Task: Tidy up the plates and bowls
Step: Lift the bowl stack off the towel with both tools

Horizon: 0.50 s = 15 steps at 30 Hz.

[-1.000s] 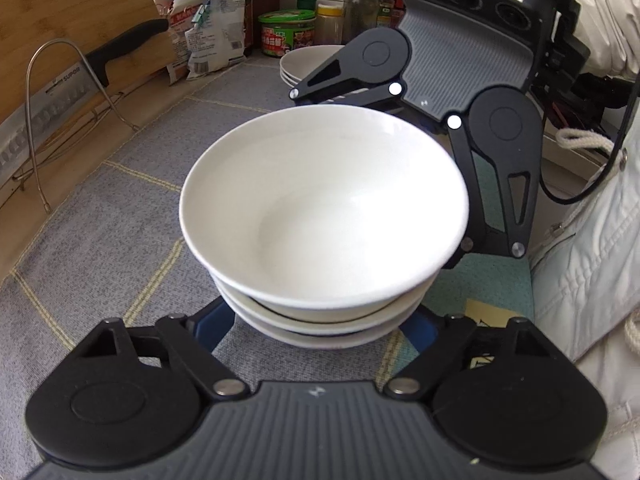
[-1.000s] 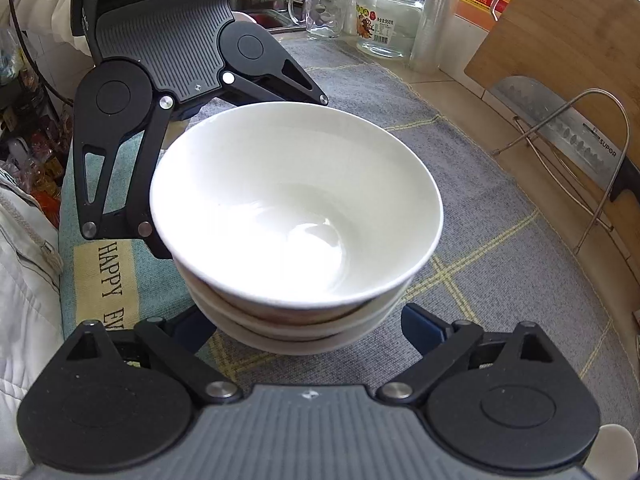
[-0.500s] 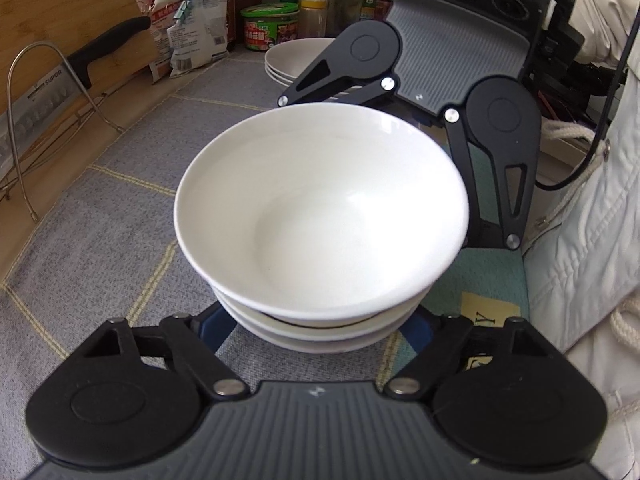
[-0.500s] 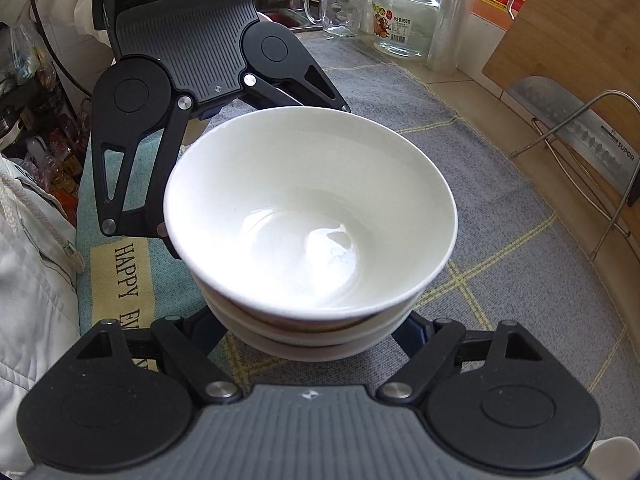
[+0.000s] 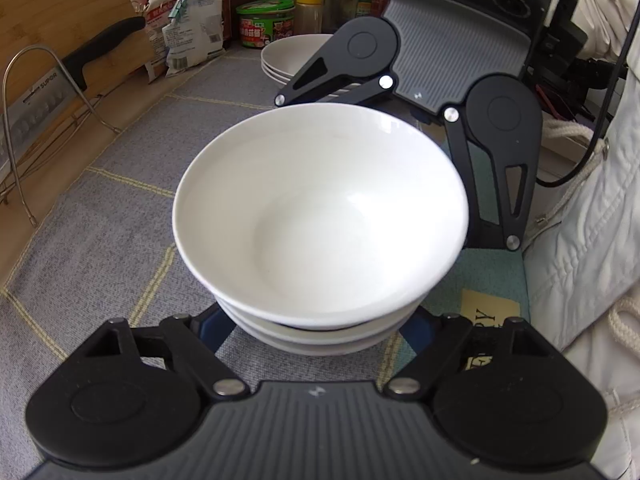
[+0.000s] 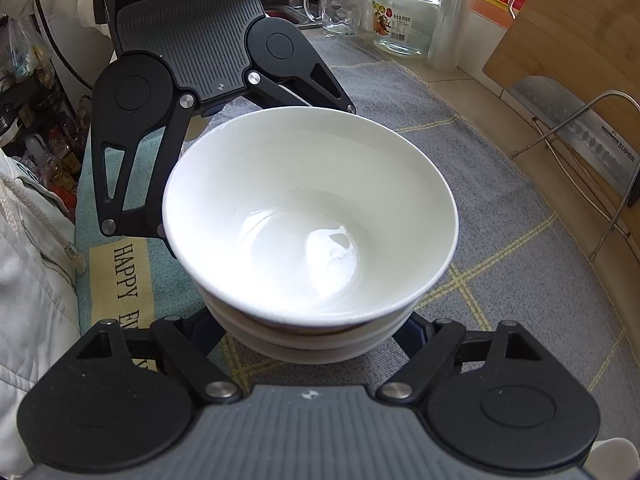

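Each hand-held gripper, left [image 5: 320, 320] and right [image 6: 316, 328], stood wide around the stacked white bowls [image 5: 320, 216] from opposite sides; whether the fingertips pressed them, I cannot tell

A grey checked mat [image 5: 120, 208] covers the wooden counter [image 5: 60, 168]. A stack of white bowls [image 5: 320, 216] stands on the mat. Beyond the stack, a pile of white plates [image 5: 288, 56] rests on the mat. A wire rack [image 5: 36, 120] stands on bare counter beside the mat.
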Available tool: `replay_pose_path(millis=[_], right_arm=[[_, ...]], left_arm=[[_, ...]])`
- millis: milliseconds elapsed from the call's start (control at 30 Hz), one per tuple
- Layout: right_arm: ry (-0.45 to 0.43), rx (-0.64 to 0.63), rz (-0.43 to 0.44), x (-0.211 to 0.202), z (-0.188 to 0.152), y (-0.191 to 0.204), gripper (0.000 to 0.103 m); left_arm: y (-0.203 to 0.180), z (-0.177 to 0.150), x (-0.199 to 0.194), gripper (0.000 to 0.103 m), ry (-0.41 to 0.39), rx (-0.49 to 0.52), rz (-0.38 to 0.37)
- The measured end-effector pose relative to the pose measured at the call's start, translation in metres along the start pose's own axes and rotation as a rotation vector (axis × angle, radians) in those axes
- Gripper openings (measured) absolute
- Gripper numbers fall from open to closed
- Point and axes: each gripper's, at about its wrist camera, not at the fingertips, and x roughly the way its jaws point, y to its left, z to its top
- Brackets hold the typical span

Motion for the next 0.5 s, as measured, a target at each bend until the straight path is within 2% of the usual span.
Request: replay_pose_path(millis=[500], right_arm=[[-0.017,-0.035,0.011,-0.016,-0.001,-0.001,0.089]], left_arm=[[-0.019,0.015,-0.010,0.085,0.002,-0.037,0.075]])
